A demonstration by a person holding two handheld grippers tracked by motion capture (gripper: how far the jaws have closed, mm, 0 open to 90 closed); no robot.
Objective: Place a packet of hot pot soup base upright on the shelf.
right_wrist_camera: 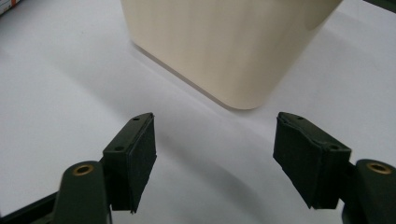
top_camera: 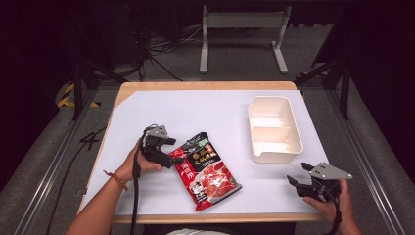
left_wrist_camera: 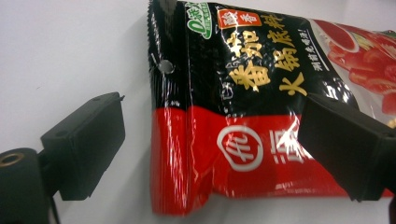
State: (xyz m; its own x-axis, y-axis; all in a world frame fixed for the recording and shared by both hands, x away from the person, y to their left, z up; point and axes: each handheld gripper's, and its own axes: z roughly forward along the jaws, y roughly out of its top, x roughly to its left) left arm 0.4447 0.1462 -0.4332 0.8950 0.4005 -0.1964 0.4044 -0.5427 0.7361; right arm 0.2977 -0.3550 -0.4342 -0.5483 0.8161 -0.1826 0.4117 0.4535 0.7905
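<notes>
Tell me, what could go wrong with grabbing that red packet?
The left claw is open around just the packet edge, so the shiny wrapper might slip out or crumple. The packet looks floppy, so it could sag when lifted. The box sits apart on the table, so a weak hold might drop it on the way.

Red-black sauce packet [top_camera: 206, 171] flat on table

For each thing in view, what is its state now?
Pouch: sealed, lying flat on the table, its edge between the left gripper's open jaws.
Box: upright, lidless, empty, two compartments.
Left gripper: open, around the pouch edge, not yet closed.
Right gripper: open, holding nothing, near the box, apart from it.
</notes>
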